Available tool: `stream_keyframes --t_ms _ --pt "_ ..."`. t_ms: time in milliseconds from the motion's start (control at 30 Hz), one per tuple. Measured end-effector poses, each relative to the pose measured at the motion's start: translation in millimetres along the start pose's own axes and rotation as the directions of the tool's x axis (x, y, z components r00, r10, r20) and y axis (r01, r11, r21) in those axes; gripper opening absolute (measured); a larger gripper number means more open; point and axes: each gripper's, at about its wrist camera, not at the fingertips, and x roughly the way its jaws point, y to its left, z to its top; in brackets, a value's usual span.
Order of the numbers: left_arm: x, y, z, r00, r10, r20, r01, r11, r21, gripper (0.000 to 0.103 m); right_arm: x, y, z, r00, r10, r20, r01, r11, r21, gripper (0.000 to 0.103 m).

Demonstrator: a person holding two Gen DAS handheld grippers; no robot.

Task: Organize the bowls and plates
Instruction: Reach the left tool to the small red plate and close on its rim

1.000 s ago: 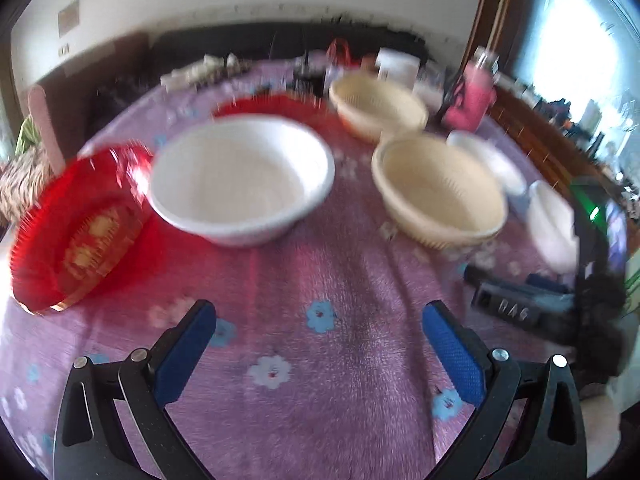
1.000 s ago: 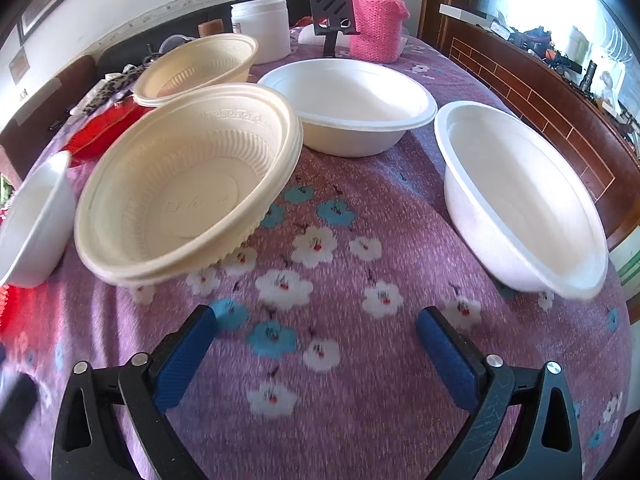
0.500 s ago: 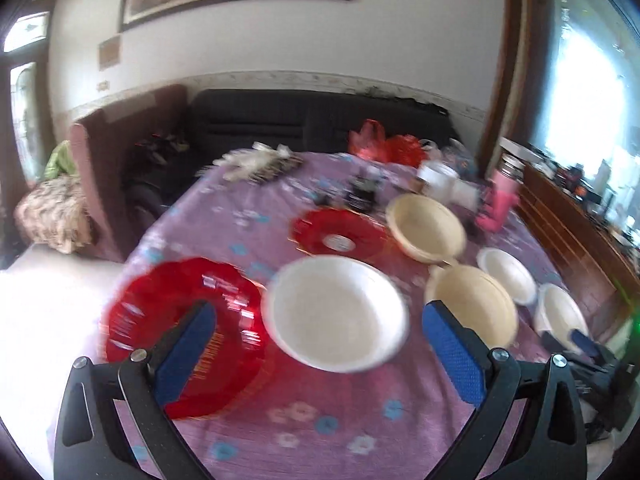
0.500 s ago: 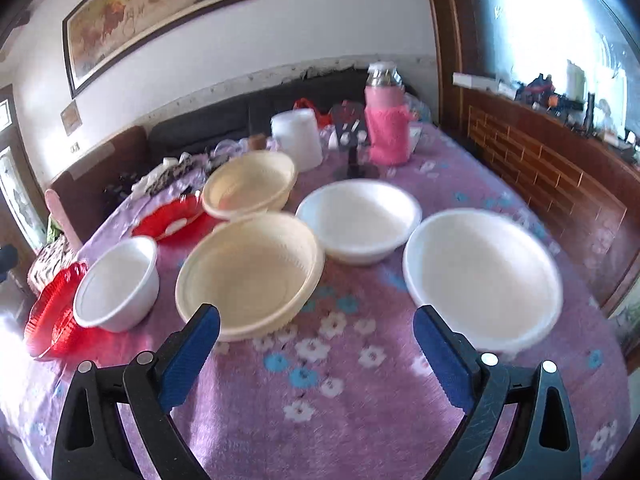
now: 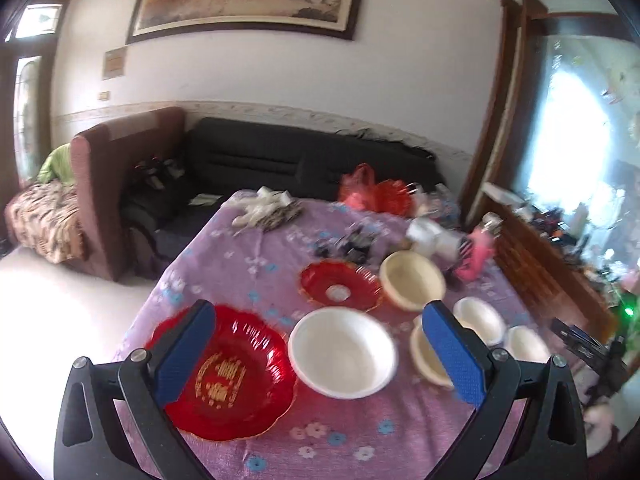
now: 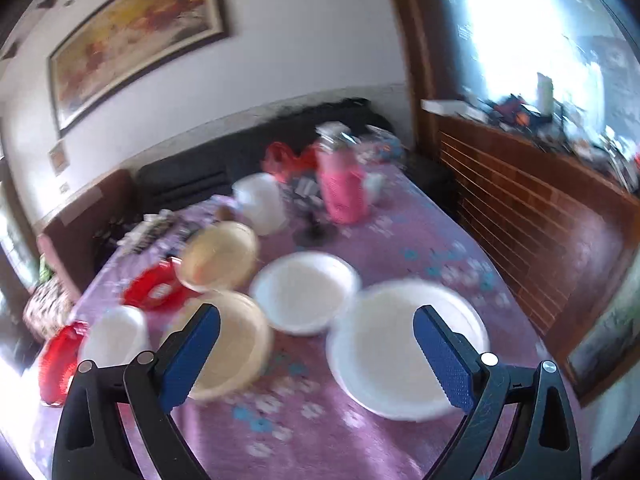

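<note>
High above the purple flowered table (image 5: 248, 264), my left gripper (image 5: 320, 356) is open and empty. Below it lie a large red plate (image 5: 236, 380), a white bowl (image 5: 342, 350), a smaller red plate (image 5: 340, 289), a cream bowl (image 5: 412, 284), a second cream bowl (image 5: 426, 354) partly behind my right finger, and two small white bowls (image 5: 482, 318). My right gripper (image 6: 316, 356) is also open and empty, raised over a wide white bowl (image 6: 396, 344), another white bowl (image 6: 306, 290) and two cream bowls (image 6: 236, 340).
A pink-sleeved flask (image 6: 344, 184), a white tub (image 6: 260, 200) and red bags (image 5: 374, 194) crowd the table's far end. A black sofa (image 5: 304, 160) stands beyond it, a wooden sideboard (image 6: 532, 184) along the right. The other gripper's dark body (image 5: 592, 350) shows at the left view's right edge.
Both grippers have risen and pulled back from just above the tablecloth, so the whole table and room now show. Both stayed open; no dish has moved.
</note>
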Motion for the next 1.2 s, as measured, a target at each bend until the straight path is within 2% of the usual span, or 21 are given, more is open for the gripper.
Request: stream_keyframes --t_ms 133,233,367,433,500,567,633,667,700,733,767,800,833,867,933,1000,1100,1200 --pt "-46.7 4.5 52.7 0.996 -0.064 0.057 0.064 0.998 -0.011 0.103 -38.9 50.1 62.0 0.99 0.092 0.104 -0.084 0.994 -0.077 0.099" --pt "-66.3 3.4 86.5 0.995 -0.059 0.082 0.058 0.998 0.007 0.103 -69.8 93.8 116.2 0.966 0.201 0.162 -0.19 0.978 -0.083 0.099" --pt "-54.9 5.9 138.5 0.998 0.0 0.056 -0.002 0.999 0.039 0.103 -75.0 152.9 178.0 0.932 0.339 0.129 -0.334 0.941 -0.058 0.099" --pt "-26.3 13.0 152.0 0.999 0.042 0.014 -0.043 0.998 0.037 0.103 -57.6 180.6 190.5 0.934 0.349 0.08 -0.343 0.936 -0.077 0.099" --pt "19.2 23.2 150.8 0.994 0.08 -0.077 -0.076 0.996 0.049 0.103 -16.7 215.9 181.3 0.947 0.319 -0.04 -0.321 0.939 -0.12 0.099" --pt "52.6 38.7 141.3 0.991 0.079 -0.108 -0.079 0.997 0.009 0.103 30.1 230.8 161.0 0.934 0.319 -0.16 -0.334 0.939 -0.079 0.095" --pt "99.3 53.0 124.8 0.986 0.04 -0.162 -0.047 0.998 -0.04 0.103 81.5 231.3 126.9 0.908 0.324 -0.267 -0.338 0.941 -0.008 0.075" --pt "118.7 56.9 118.8 0.982 0.028 -0.186 -0.04 0.998 -0.058 0.103 108.0 227.3 109.7 0.889 0.322 -0.326 -0.331 0.943 0.028 0.07" --pt "138.2 60.7 111.3 0.978 0.012 -0.21 -0.029 0.997 -0.077 0.102 136.6 219.1 89.4 0.861 0.33 -0.386 -0.325 0.942 0.082 0.061" --pt "163.5 63.1 101.0 0.969 -0.01 -0.247 -0.014 0.996 -0.093 0.095 159.1 213.4 75.7 0.837 0.342 -0.428 -0.318 0.939 0.129 0.057" --pt "186.1 63.1 92.7 0.958 -0.022 -0.287 -0.007 0.995 -0.1 0.091 181.3 206.3 57.9 0.812 0.352 -0.466 -0.303 0.936 0.179 0.057" --pt "205.4 62.8 85.1 0.946 -0.03 -0.324 -0.005 0.994 -0.106 0.082 204.5 196.9 40.5 0.792 0.355 -0.497 -0.282 0.934 0.218 0.057" --pt "232.7 62.2 74.4 0.925 -0.046 -0.378 -0.001 0.993 -0.122 0.075 222.6 192.2 27.3 0.78 0.349 -0.519 -0.258 0.935 0.242 0.057" --pt "255.3 61.1 65.9 0.907 -0.059 -0.416 0.0 0.99 -0.139 0.074 237.4 187.4 17.3 0.776 0.337 -0.533 -0.234 0.939 0.254 0.057" --pt "287.9 61.8 52.0 0.884 -0.064 -0.462 -0.015 0.986 -0.167 0.073 256.0 179.9 5.4 0.778 0.32 -0.541 -0.198 0.942 0.271 0.057" --pt "320.7 60.6 36.9 0.859 -0.087 -0.505 -0.021 0.979 -0.204 0.073 274.9 174.0 -4.4 0.766 0.33 -0.552 -0.18 0.934 0.309 0.057" --pt "361.6 58.3 19.1 0.826 -0.115 -0.552 -0.032 0.968 -0.249 0.073 291.7 173.1 -8.9 0.761 0.333 -0.557 -0.157 0.927 0.34 0.057" --pt "381.0 58.1 11.6 0.813 -0.091 -0.575 -0.063 0.968 -0.242 0.073 305.6 178.1 -11.7 0.765 0.333 -0.551 -0.149 0.925 0.351 0.057"
